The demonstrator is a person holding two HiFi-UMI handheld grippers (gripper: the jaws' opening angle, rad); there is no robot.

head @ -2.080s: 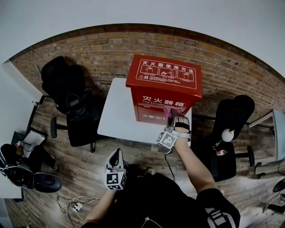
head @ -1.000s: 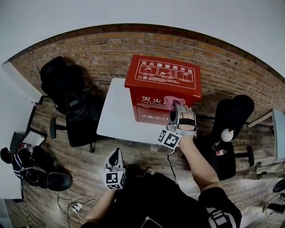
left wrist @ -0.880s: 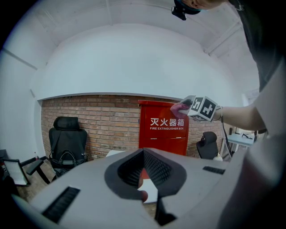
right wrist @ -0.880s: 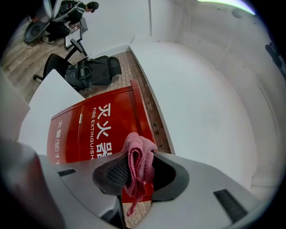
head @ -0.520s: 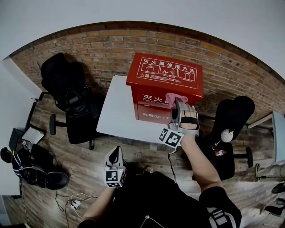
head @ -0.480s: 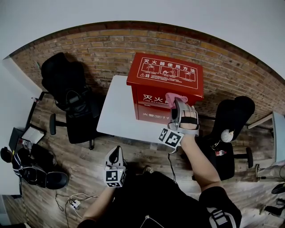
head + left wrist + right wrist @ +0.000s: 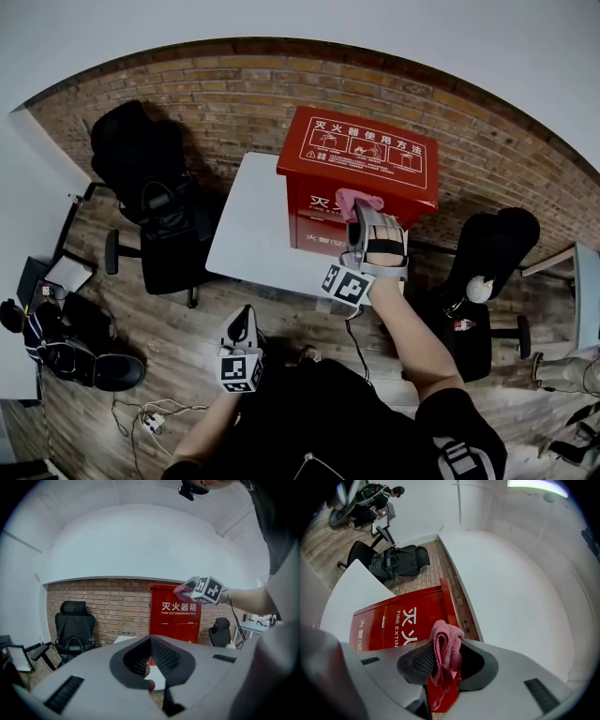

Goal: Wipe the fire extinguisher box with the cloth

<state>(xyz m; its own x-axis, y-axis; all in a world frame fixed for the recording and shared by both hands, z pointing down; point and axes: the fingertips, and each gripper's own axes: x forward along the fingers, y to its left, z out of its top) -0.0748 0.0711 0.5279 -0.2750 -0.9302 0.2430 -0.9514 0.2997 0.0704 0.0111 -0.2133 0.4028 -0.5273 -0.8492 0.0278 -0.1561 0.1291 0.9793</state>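
Note:
The red fire extinguisher box [image 7: 361,155] stands on a white table [image 7: 251,225] against the brick wall. My right gripper [image 7: 361,208] is shut on a pink cloth [image 7: 357,199] and holds it against the upper front of the box, just under the lid edge. In the right gripper view the cloth [image 7: 445,646] sticks out between the jaws of the right gripper [image 7: 443,663], over the red box [image 7: 403,620]. My left gripper [image 7: 242,330] hangs low near my body, shut and empty. The left gripper [image 7: 149,670] looks toward the box [image 7: 180,618] and the cloth [image 7: 182,590].
A black office chair [image 7: 155,211] stands left of the table and another [image 7: 487,272] to its right. A bag and shoes [image 7: 70,352] lie on the wooden floor at the left, with cables [image 7: 150,424] near my feet. A pale desk edge [image 7: 586,281] shows at far right.
My right gripper has carried the pink cloth up the box's front, from the lower panel to just below the lid. The left gripper has stayed where it was.

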